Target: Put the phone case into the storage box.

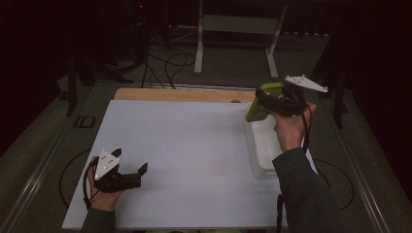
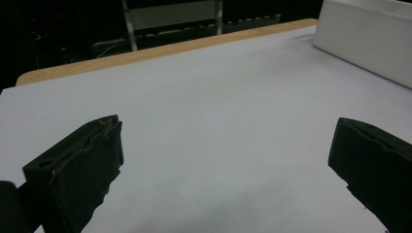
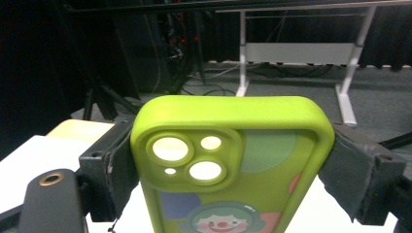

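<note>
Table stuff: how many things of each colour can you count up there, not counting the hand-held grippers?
Green: 1, the phone case, clamped in the right hand-held gripper above the bin.
White: 1, the plastic bin at the table's right side.
Total: 2.
The left hand-held gripper rests open on the white table top with nothing between its jaws.
</note>
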`<state>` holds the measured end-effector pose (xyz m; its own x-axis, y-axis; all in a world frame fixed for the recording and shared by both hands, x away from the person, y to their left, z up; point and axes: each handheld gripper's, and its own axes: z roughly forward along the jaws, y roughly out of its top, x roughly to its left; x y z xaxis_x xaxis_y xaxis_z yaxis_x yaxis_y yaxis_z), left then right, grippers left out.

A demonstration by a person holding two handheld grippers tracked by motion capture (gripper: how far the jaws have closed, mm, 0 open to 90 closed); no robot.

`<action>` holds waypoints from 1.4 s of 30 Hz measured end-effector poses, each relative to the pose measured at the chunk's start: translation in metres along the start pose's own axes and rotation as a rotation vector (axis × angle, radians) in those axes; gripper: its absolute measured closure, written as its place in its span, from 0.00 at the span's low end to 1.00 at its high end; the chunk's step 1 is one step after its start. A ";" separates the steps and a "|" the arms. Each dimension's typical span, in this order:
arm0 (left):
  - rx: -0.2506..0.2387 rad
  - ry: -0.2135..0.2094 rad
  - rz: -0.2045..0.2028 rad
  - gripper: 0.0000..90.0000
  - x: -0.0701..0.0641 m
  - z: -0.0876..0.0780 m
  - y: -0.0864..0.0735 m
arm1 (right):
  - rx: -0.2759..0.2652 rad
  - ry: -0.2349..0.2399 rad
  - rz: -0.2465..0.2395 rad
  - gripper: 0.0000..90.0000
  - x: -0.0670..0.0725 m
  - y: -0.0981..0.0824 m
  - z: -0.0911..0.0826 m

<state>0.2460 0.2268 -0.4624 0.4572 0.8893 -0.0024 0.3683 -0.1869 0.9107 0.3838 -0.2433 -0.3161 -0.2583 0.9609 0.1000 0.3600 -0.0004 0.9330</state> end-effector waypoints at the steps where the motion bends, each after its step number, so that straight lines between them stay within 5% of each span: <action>1: 0.000 0.000 0.000 0.00 0.000 0.000 0.000 | 0.001 -0.004 0.002 0.17 -0.001 0.000 0.001; 24: 0.002 0.006 0.003 0.00 -0.001 -0.002 0.001 | 0.025 -0.111 0.001 0.17 -0.015 -0.002 0.027; 42: 0.007 0.008 0.005 0.00 -0.001 -0.001 0.001 | 0.054 -0.151 0.029 0.17 -0.029 -0.006 0.043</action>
<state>0.2450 0.2264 -0.4605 0.4528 0.8916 0.0054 0.3714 -0.1941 0.9079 0.4277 -0.2597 -0.3391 -0.1107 0.9914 0.0699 0.4145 -0.0179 0.9099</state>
